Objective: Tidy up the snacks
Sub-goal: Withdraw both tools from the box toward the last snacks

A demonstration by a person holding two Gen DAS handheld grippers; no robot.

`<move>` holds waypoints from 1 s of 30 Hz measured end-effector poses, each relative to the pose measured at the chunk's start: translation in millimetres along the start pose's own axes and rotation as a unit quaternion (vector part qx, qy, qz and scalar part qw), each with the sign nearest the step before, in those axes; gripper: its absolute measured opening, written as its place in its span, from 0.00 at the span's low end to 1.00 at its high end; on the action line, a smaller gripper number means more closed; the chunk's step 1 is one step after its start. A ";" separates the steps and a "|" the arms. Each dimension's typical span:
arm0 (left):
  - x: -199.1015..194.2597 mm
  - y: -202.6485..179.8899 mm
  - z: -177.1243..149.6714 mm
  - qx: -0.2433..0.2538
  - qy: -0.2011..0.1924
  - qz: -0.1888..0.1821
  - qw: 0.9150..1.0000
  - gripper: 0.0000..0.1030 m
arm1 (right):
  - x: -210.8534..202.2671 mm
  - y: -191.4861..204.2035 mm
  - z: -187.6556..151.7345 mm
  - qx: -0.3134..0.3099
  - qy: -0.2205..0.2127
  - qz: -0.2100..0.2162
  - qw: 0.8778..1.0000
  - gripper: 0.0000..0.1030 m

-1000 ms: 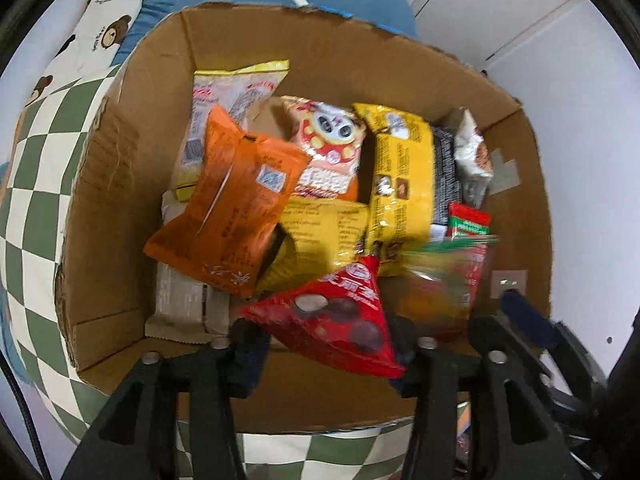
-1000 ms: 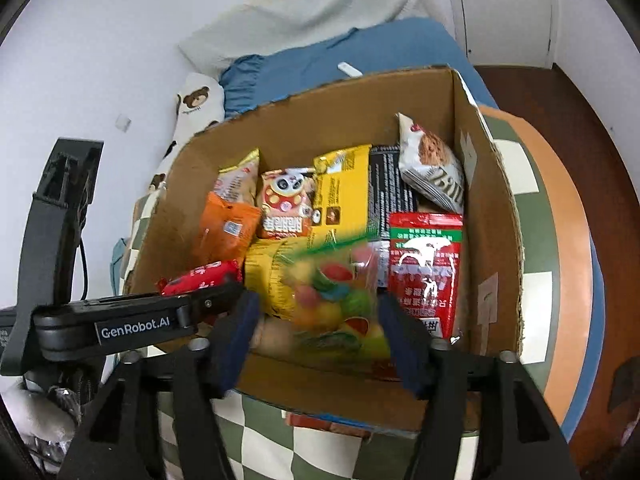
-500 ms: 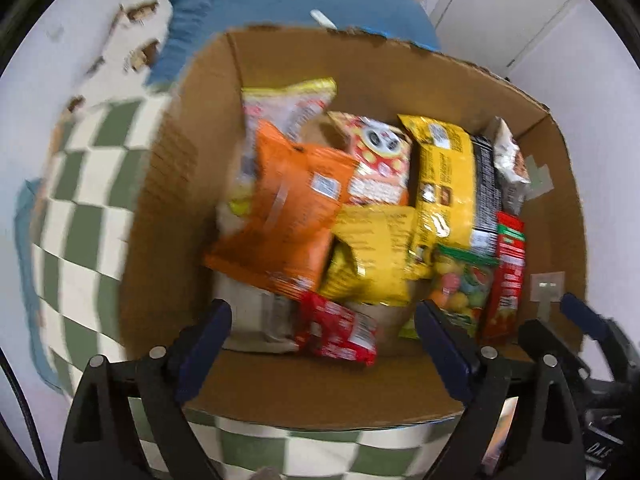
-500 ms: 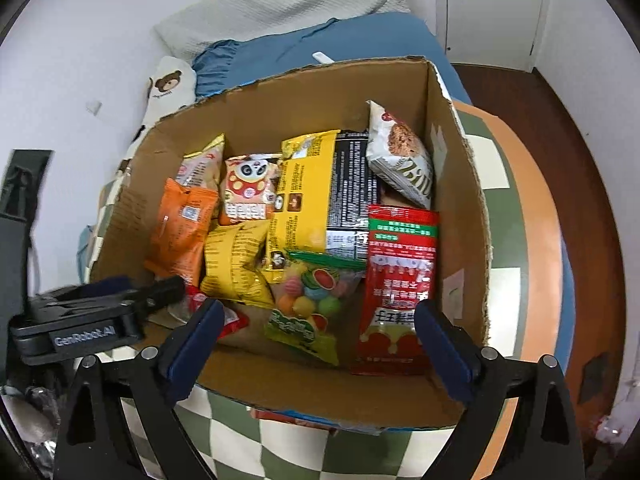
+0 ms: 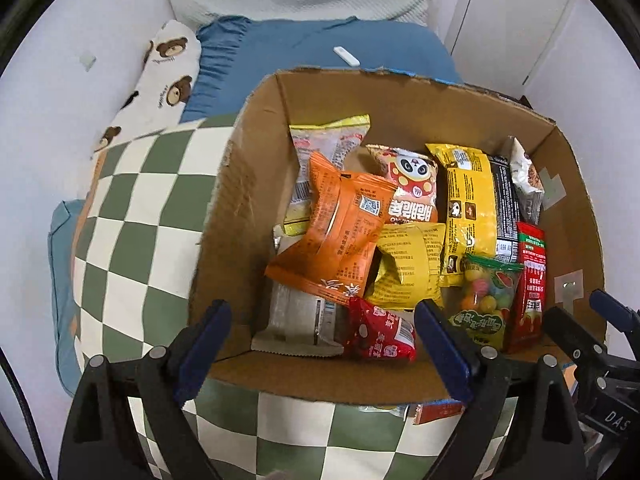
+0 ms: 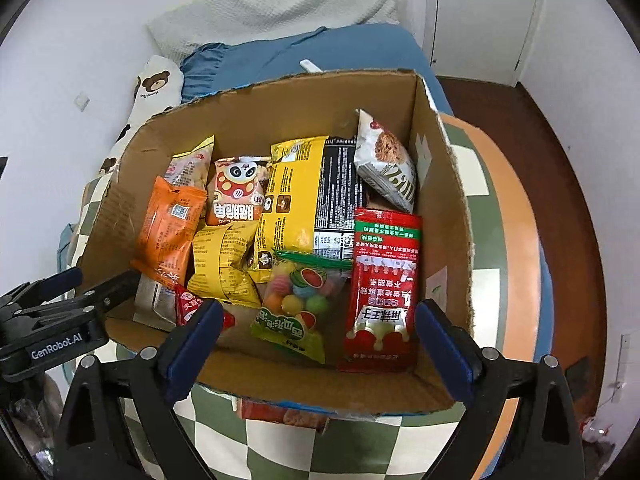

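Your left gripper has just let its jaws swing wide and grips nothing; between the blue pads you look down on the small red pack, lying loose at the near wall of the box, against a grey pack. Your right gripper has likewise just spread apart and is empty; the candy bag lies free on the box floor below it, just beside the long red sachet. Farther in, an orange pack leans over a crumpled yellow pack, with the panda pack and the big yellow-and-black bag behind them. A white cereal pack stands tilted in the far right corner. The box sits on a green-and-white checked cloth; beyond it lie a blue pillow and a bear-print cushion.
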State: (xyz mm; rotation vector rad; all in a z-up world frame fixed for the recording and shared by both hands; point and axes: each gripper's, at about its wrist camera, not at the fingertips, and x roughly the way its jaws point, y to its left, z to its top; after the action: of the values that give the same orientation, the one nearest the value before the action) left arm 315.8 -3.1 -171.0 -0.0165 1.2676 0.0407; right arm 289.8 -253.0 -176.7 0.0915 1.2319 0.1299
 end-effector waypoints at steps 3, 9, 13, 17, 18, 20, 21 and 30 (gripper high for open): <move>-11.5 -1.2 -5.3 0.003 -0.016 0.000 1.000 0.91 | -9.7 2.1 -4.2 -0.005 -0.010 -0.009 1.000 0.96; -40.3 -2.9 -20.1 0.009 -0.052 -0.006 0.999 0.91 | -36.0 6.2 -16.7 -0.015 -0.034 -0.016 0.999 0.97; -62.2 -3.6 -31.8 0.010 -0.074 -0.015 0.997 0.91 | -58.2 8.8 -27.3 -0.022 -0.054 -0.016 0.998 0.97; -85.8 -3.8 -46.5 0.009 -0.098 -0.020 0.995 0.91 | -84.5 11.7 -40.1 -0.032 -0.079 -0.026 0.996 0.97; -90.0 -4.5 -48.7 0.009 -0.102 -0.020 0.995 0.91 | -90.7 11.8 -42.8 -0.033 -0.084 -0.023 0.996 0.97; -102.3 -4.1 -56.1 0.008 -0.111 -0.024 0.994 0.91 | -102.3 12.2 -47.6 -0.034 -0.092 -0.020 0.995 0.97; -105.9 -3.8 -58.3 0.006 -0.112 -0.028 0.993 0.91 | -108.8 12.7 -50.5 -0.035 -0.098 -0.018 0.994 0.97; -160.9 -1.7 -84.5 0.003 -0.159 -0.039 0.987 0.91 | -163.7 12.5 -73.8 -0.039 -0.140 -0.008 0.989 0.97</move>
State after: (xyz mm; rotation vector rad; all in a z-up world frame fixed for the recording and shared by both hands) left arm 187.3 -11.2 -42.7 -0.0521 0.9477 -0.0285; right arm 166.1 -265.0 -46.6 0.0292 0.9454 0.1455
